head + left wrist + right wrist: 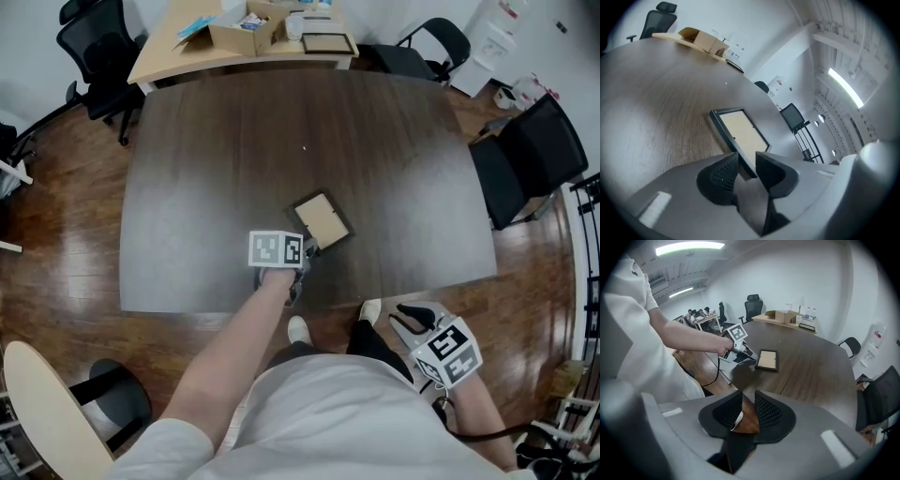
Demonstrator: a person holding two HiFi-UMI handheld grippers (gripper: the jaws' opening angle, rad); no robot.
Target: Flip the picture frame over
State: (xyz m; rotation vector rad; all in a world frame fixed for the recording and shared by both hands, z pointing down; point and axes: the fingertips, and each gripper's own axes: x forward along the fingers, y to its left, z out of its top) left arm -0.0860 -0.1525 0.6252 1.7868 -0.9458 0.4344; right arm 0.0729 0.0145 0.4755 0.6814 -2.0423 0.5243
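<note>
White shirt cloth (328, 412) fills the bottom of the head view, with the person's bare left forearm (239, 342) reaching out from it over the table edge. That arm carries the left gripper (307, 249), topped by its white marker cube (275, 249). Its dark ribbed jaws stand apart, with the near corner of the picture frame (322, 220) lying between them but not clamped.

The frame is a small rectangle with a thin black rim and a plain tan face turned up. It lies flat on the table (216, 159), turned at an angle and close to the near edge.

Low at the person's right side, off the table, hangs the right gripper (405, 317). Its jaws are a little apart and empty, and floor and a white shoe (370, 311) show through the gap. A black cable (487, 433) trails from it.

The table is broad, with rounded corners and a dark, matt wood grain. Butted against its far end is a pale wooden desk (164, 56) that carries an open cardboard box (239, 36) and a second black-rimmed frame (327, 42), both well apart from the task's frame.

Black office chairs stand around: one at the right edge (525, 155), one at the far right corner (427, 42), another at the far left (94, 47). A pale rounded panel (42, 412) sits at the lower left.

The floor (66, 281) is glossy reddish-brown wood, the walls are white, and strip lights (689, 247) glow on the ceiling.
</note>
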